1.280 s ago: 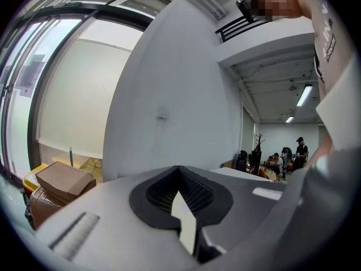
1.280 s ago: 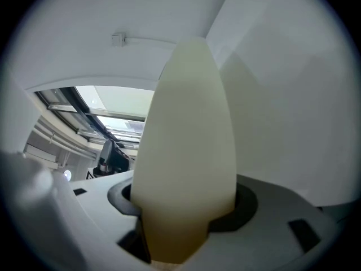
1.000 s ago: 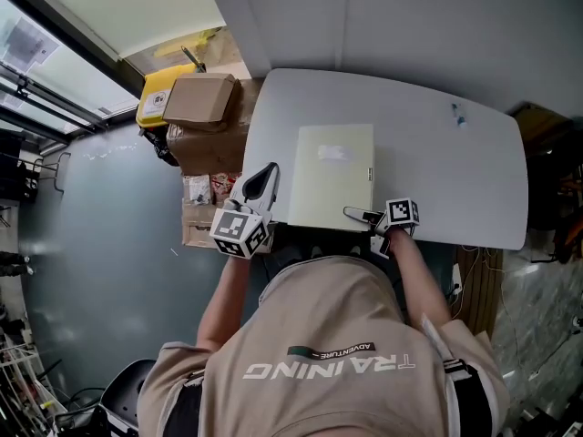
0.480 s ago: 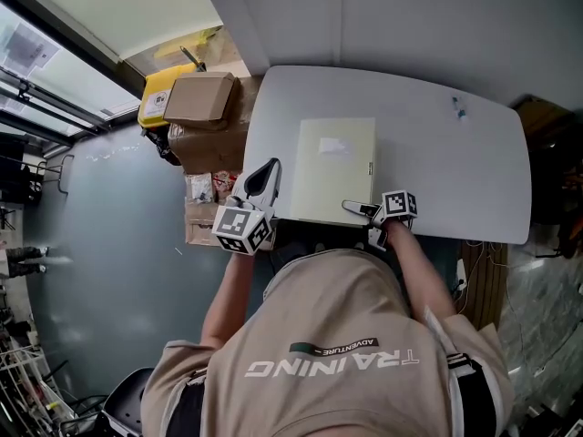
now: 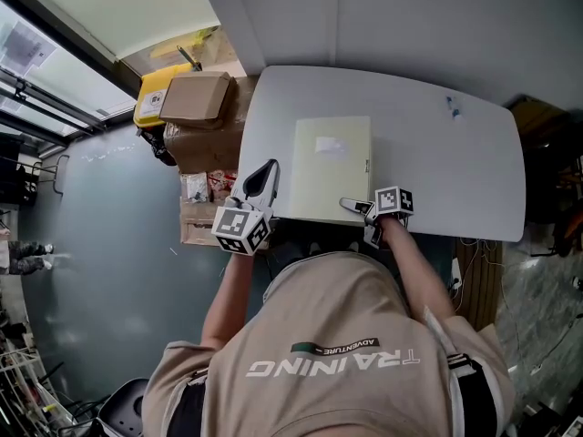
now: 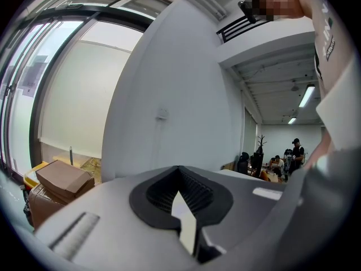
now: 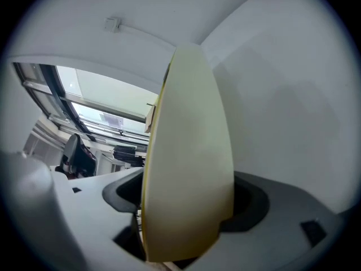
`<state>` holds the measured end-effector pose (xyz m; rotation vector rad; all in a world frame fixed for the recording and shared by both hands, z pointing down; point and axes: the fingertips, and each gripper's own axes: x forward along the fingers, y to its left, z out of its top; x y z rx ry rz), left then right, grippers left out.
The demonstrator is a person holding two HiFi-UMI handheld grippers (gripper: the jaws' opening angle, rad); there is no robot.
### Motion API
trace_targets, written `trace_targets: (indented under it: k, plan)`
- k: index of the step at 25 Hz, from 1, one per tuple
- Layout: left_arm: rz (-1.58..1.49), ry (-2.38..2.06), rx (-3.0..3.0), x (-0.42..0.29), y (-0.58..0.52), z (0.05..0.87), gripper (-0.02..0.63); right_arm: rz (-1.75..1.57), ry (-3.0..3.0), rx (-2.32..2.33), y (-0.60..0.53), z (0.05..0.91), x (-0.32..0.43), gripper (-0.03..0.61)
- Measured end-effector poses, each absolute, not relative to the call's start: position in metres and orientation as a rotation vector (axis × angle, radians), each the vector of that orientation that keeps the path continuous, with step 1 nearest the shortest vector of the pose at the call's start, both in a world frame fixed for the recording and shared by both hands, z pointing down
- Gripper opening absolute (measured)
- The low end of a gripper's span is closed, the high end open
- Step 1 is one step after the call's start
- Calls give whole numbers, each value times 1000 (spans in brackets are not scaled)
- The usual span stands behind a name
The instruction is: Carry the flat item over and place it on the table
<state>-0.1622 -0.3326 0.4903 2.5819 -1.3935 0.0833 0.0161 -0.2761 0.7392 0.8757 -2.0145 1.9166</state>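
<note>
A pale yellow flat item [image 5: 330, 167] lies on the white table [image 5: 437, 162], with its near edge at the table's front rim. My right gripper [image 5: 352, 208] is at the item's near right corner. In the right gripper view the item [image 7: 189, 140] stands edge-on between the jaws, which are opening, and the dark pads stand off from both faces. My left gripper [image 5: 262, 178] hangs off the table's left front corner. Its black fingers are together and hold nothing, and in the left gripper view its pads [image 6: 194, 193] meet.
Brown cardboard boxes [image 5: 196, 98] and a yellow container [image 5: 150, 98] are stacked on the floor left of the table. A small blue object [image 5: 451, 107] lies at the table's far right. White walls stand behind the table. A brown piece of furniture [image 5: 547, 121] is at the right.
The flat item and both grippers keep almost the same places. Only the head view has shifted a little.
</note>
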Motion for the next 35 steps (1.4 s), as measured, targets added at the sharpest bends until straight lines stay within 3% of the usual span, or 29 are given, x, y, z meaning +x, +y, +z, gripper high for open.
trace_targets:
  k: [8, 11, 17, 24, 31, 33, 34, 35]
  plan:
    - [83, -1377, 2579, -153, -324, 494, 3, 1509, -1886, 1060, -279, 745, 39, 417]
    - [78, -1373, 2583, -151, -323, 494, 3, 1251, -1901, 1073, -285, 735, 40, 419]
    - [63, -1354, 2592, -140, -324, 493, 3, 1125, -2033, 1013, -291, 699, 35, 417]
    - [40, -1348, 2595, -136, -330, 486, 3, 819, -2415, 1087, -301, 591, 52, 416]
    - [4, -1384, 2622, -124, -342, 463, 3, 273, -2709, 1215, -303, 473, 66, 410]
    - [-1, -1386, 2642, -119, -346, 454, 3, 136, -2707, 1268, -303, 451, 68, 391]
    - [-4, -1386, 2651, -117, -347, 449, 4, 62, -2692, 1314, -303, 440, 70, 336]
    - [-7, -1387, 2656, -115, -349, 445, 3, -7, -2670, 1374, -303, 430, 74, 202]
